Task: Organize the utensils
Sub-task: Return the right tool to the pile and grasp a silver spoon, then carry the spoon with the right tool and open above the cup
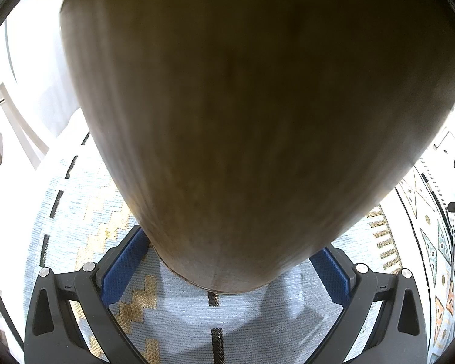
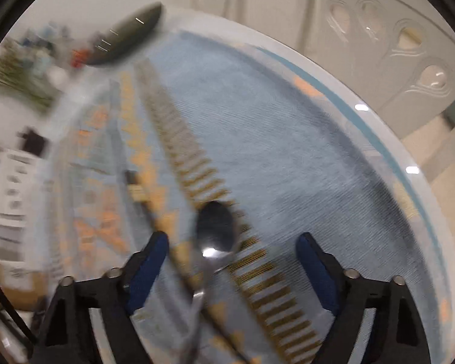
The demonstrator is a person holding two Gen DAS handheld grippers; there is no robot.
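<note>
Between the blue pads of the right gripper (image 2: pixel 232 261) lies a metal spoon (image 2: pixel 215 227), bowl pointing away from the camera and handle running back under the wrist toward the bottom of the right wrist view. The pads stand wide on either side and neither touches the spoon, so this tool is unclenched and holds nothing. That is the relation the coming move turns on: the spoon's long axis runs roughly along the fingers rather than across them, so closing would pinch the neck or handle across its narrow width, and the bowl sits nearer the left pad than the right, which suggests a small shift sideways first. A second thin utensil (image 2: pixel 154 221), perhaps a chopstick or a dark handle, seems to lie just beside the spoon; the picture is smeared with motion and I cannot say what it is or whether the two touch. Both rest on a pale blue woven table mat (image 2: pixel 288 151) with gold stripes. In the left wrist view the left gripper (image 1: pixel 227 268) is clamped on a wooden holder (image 1: pixel 251 121), a broad rounded vessel that fills most of the view, its pads pressed to its sides above the same mat. The right hand is plainly the nearer one to the spoon. Further off, a dark oval dish (image 2: pixel 127 33) sits at the mat's far edge, with a white cabinet (image 2: pixel 379 30) beyond.
</note>
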